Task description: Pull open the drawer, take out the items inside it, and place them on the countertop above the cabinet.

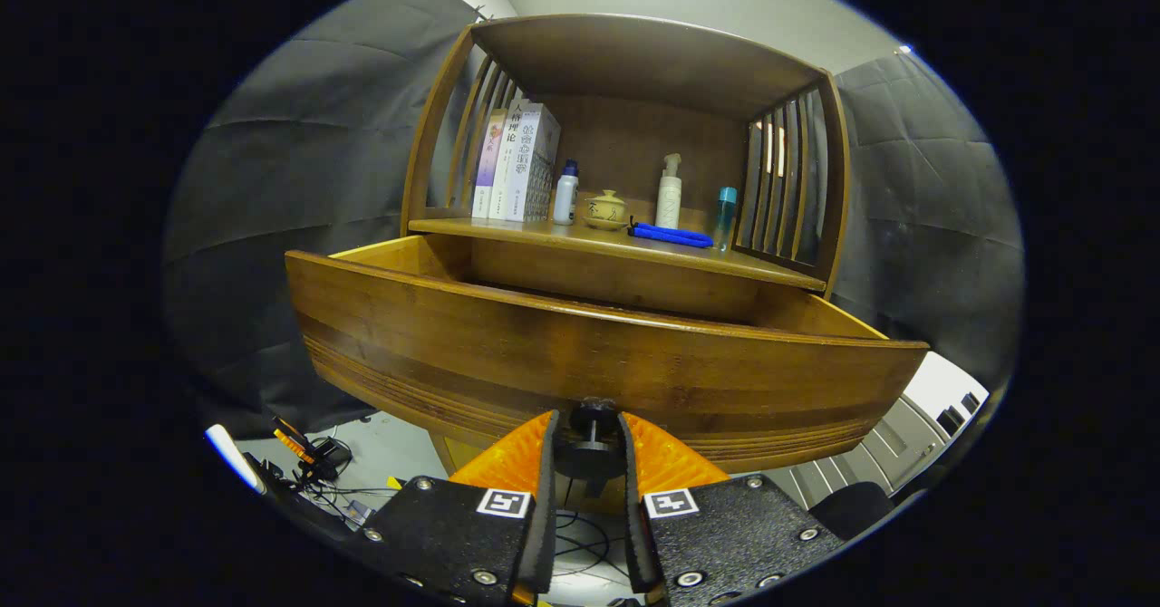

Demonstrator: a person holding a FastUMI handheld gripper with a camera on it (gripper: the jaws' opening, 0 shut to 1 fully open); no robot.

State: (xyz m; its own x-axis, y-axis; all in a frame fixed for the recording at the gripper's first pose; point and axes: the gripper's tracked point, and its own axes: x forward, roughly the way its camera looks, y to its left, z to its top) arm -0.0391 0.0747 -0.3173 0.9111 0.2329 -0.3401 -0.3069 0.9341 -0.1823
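The drawer [598, 367] and cabinet [634, 63] look like glossy varnished wood; the knob [591, 444] seems dark matt metal, and the booth's wall [299, 172] is matt cloth.

The books [518, 161] in the upper left of the shelf have big Chinese words, maybe "理论" on one.

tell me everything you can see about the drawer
The drawer looks like glossy brown wood with a lighter inside, its front banded with fine grooves near the bottom. It is pulled well out from under the countertop, level. A dark round knob sits low on the front, between the fingers of the gripper, which close around it. Its contents are hidden behind the front panel.
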